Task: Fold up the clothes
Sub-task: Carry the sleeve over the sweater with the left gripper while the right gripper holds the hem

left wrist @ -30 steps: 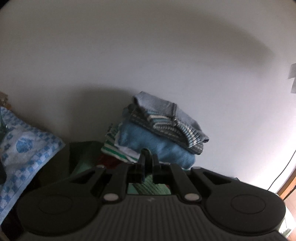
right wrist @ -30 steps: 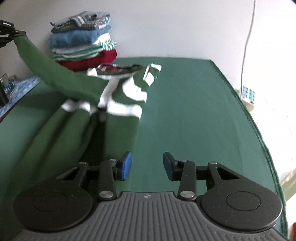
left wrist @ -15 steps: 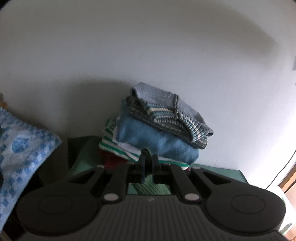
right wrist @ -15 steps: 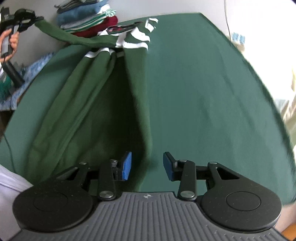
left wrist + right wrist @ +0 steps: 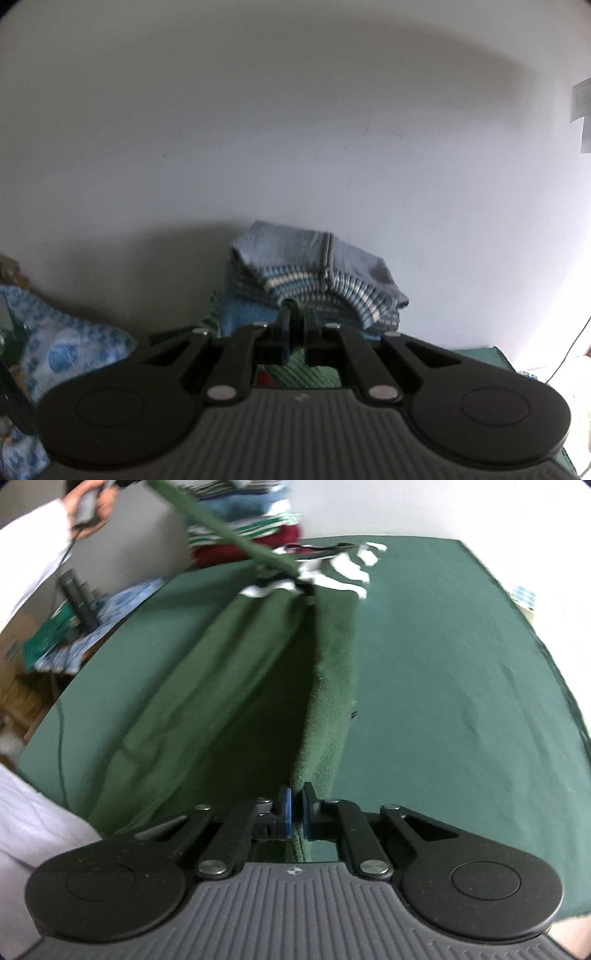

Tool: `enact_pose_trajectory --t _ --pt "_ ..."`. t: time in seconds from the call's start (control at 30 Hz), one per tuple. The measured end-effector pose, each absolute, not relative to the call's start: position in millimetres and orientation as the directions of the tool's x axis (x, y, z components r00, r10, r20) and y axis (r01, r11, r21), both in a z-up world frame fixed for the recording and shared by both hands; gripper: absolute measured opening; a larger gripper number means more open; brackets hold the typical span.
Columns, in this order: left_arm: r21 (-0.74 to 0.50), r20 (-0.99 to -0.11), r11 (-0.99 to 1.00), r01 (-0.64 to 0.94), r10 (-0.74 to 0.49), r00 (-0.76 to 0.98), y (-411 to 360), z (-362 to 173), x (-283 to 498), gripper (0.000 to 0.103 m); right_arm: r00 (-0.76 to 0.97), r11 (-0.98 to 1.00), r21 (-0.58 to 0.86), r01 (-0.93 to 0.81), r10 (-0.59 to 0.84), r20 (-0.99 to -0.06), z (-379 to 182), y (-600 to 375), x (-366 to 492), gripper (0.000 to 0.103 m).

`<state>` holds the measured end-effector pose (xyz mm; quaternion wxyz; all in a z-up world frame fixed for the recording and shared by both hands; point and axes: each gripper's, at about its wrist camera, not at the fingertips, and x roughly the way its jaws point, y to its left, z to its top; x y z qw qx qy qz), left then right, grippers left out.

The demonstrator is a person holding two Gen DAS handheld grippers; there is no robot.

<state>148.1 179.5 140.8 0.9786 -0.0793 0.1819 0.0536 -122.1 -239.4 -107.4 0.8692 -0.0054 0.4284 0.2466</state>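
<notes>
Green fuzzy cloth is pinched between the two blue pads of the right gripper (image 5: 294, 814). The pads are pressed close together on the near edge of the green sweater (image 5: 325, 686). From there the sweater runs away across the green table cover (image 5: 443, 646). Its long body lies in soft folds on the cover. Its white stripes are at the far end.

Farther off, one sleeve (image 5: 221, 528) goes up off the table in a tight line to the top left. There the left hand (image 5: 90, 504) holds the other tool. In the left wrist view, the left gripper (image 5: 295, 328) has its fingers pressed almost shut, with a bit of green cloth between them. I think that is the sleeve end.

Behind it all, a pile of folded clothes (image 5: 306, 280) sits by the white wall. A blue and white cloth (image 5: 70, 350) lies off to the left side.

So the sweater is held at two ends, partly up and partly on the table. To do this well, I think both grips should stay firm so nothing slips. Keep the cloth a little tight, but do not tug hard, or the stripes will bunch up. Move both ends together and lay the sleeve down flat and straight over the body. Keep it away from the pile so it does not tip.
</notes>
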Motion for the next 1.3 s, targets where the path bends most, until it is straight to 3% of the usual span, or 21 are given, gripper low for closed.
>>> enact_pose_trajectory --t 0.33,0.47,0.57,0.73,0.93,1.07,1.3 --pt "-0.050 -0.350 0.986 -0.161 0.133 0.927 171.4 157.1 160.8 0.001 0.383 0.793 0.255 -0.553 0.514 -0.767 -122.2 -203.3 -114.3 0.009" --pt "-0.044 -0.388 0.986 -0.161 0.131 0.912 173.0 141.7 162.8 0.001 0.330 0.749 0.308 -0.587 0.568 -0.754 -118.8 -200.1 -116.3 0.036" --pt "-0.061 -0.409 0.986 -0.152 0.114 0.905 175.9 131.5 160.7 0.001 0.314 0.735 0.374 -0.566 0.611 -0.726 -106.9 -218.5 -122.0 0.036" --pt "-0.082 -0.418 0.990 -0.111 0.067 0.906 175.1 123.3 152.2 0.001 0.310 0.793 0.380 -0.476 0.556 -0.772 -113.0 -245.2 -131.5 0.026" --pt "-0.145 -0.453 0.989 -0.033 -0.037 0.891 164.8 110.1 137.7 0.001 0.334 0.806 0.354 -0.475 0.537 -0.775 -110.5 -234.6 -129.2 0.030" --pt "-0.213 -0.461 0.973 0.089 -0.180 0.869 148.1 98.9 115.9 0.001 0.424 0.833 0.357 -0.423 0.530 -0.734 -96.5 -244.1 -117.1 0.036" --pt "-0.235 -0.506 0.927 0.293 -0.374 0.777 99.6 51.3 57.3 0.001 0.563 0.870 0.337 -0.361 0.491 -0.665 -84.3 -242.2 -91.1 0.036"
